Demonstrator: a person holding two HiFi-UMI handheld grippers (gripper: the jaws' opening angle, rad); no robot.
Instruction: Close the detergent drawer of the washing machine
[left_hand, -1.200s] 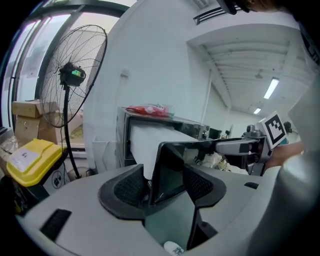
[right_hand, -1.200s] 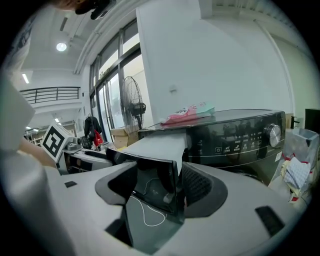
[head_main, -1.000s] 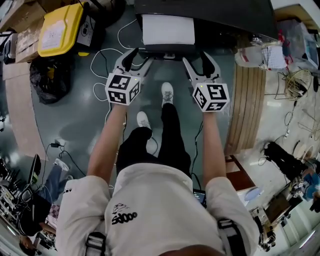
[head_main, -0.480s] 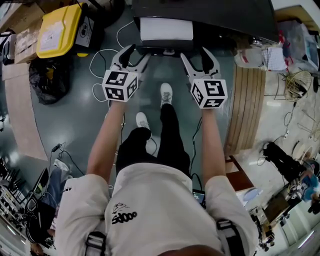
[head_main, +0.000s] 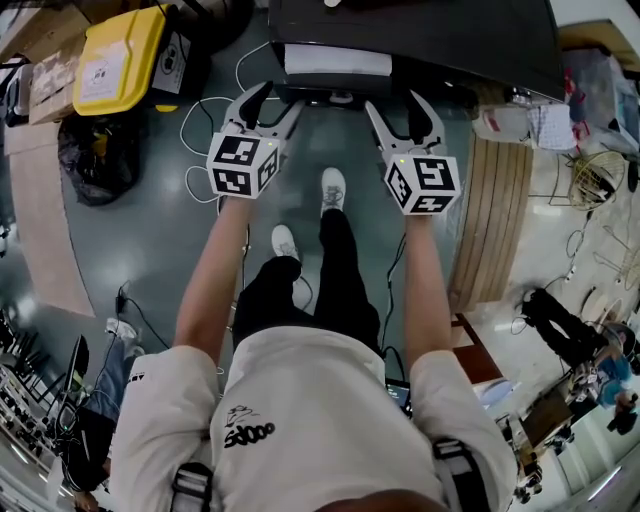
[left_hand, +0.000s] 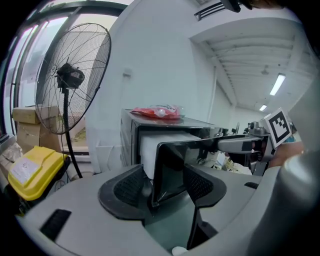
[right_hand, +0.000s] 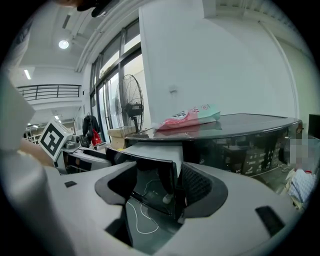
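The black washing machine (head_main: 430, 35) stands at the top of the head view. Its detergent drawer (head_main: 336, 62), white on top with a glossy black front panel (head_main: 335, 95), sticks out a short way toward me. My left gripper (head_main: 276, 100) is open at the panel's left end and my right gripper (head_main: 392, 103) is open at its right end. In the left gripper view the panel (left_hand: 172, 167) stands between the open pads of the left gripper (left_hand: 165, 189). In the right gripper view the panel (right_hand: 150, 182) likewise lies inside the right gripper (right_hand: 157, 189). I cannot tell if any pad touches it.
A yellow box (head_main: 120, 55) and a black bag (head_main: 100, 155) lie at the left, with white cables (head_main: 205, 140) on the grey floor. Wooden planks (head_main: 505, 200) lie at the right. A standing fan (left_hand: 70, 80) is left of the machine. A red packet (left_hand: 157, 111) rests on top.
Both grippers have moved toward the machine, and the drawer has slid further in: less of its white top shows than a second ago.
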